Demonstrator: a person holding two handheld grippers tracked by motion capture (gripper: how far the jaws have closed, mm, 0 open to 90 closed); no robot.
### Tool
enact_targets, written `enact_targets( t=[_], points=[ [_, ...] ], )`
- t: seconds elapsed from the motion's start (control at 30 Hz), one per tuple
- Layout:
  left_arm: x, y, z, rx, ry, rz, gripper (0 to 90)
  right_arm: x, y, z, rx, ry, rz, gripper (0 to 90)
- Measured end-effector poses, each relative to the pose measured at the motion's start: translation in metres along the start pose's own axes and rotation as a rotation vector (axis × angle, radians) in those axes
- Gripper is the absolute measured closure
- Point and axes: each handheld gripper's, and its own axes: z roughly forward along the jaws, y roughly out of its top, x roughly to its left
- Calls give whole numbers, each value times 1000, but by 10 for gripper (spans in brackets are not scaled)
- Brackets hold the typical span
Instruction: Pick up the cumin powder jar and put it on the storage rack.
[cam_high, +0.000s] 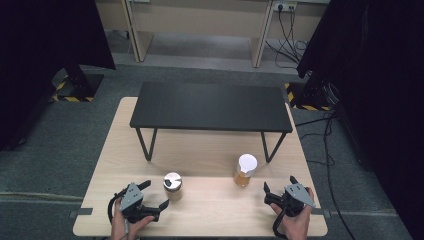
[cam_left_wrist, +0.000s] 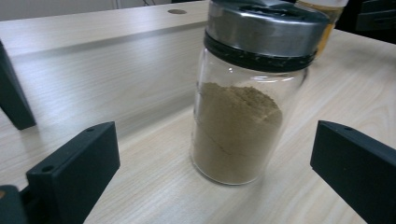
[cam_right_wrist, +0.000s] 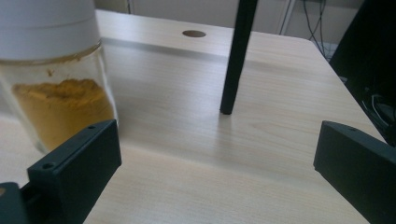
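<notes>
We are looking down on a light wooden table (cam_high: 200, 150) where a person is holding a two-jaw gripper in each hand at the near edge. A black metal shelf (cam_high: 210, 106) is standing across the far half of the table, and everything else is lying on the near side of that shelf. The left gripper (cam_high: 154, 195) is resting near the shelf's left front leg line, its jaws standing wide apart and gripping nothing. Just beside it, toward the shelf, a glass spice jar with a steel shaker lid (cam_high: 172, 185) is sitting upright; in the left gripper view this jar (cam_left_wrist: 245, 93) is standing between the spread jaws but apart from both, roughly half full of a dull brown powder, its lid partly cut off by the top edge.

The right gripper (cam_high: 279, 189) is waiting below the shelf's right front leg (cam_right_wrist: 236, 56), jaws likewise open and empty. A white-capped jar of yellow-orange powder (cam_high: 244, 171) is standing between the two grippers, nearer the right one. In the right gripper view that jar (cam_right_wrist: 60, 88) is cropped at the left and top edges, sitting just behind the left jaw; we cannot tell whether they are touching. Both forearms are cut off by the bottom edge.
</notes>
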Motion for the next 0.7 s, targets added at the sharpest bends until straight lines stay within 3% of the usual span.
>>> enact_targets(
  t=[0.07,0.17,0.37,0.53,0.7],
  points=[
    [0,0,0,-2,0,3,4,3,2,1,12,5,-41,7],
    [0,0,0,0,1,-4,4,3,4,2,19,21,-59,10],
    [1,0,-1,-2,2,-6,3,3,3,-1,20,52,-69,17],
    [0,-1,-1,-4,1,-3,4,8,5,-3,36,38,-76,56],
    [2,-3,-3,-17,3,-24,3,11,7,-4,51,23,-43,86]
  ],
)
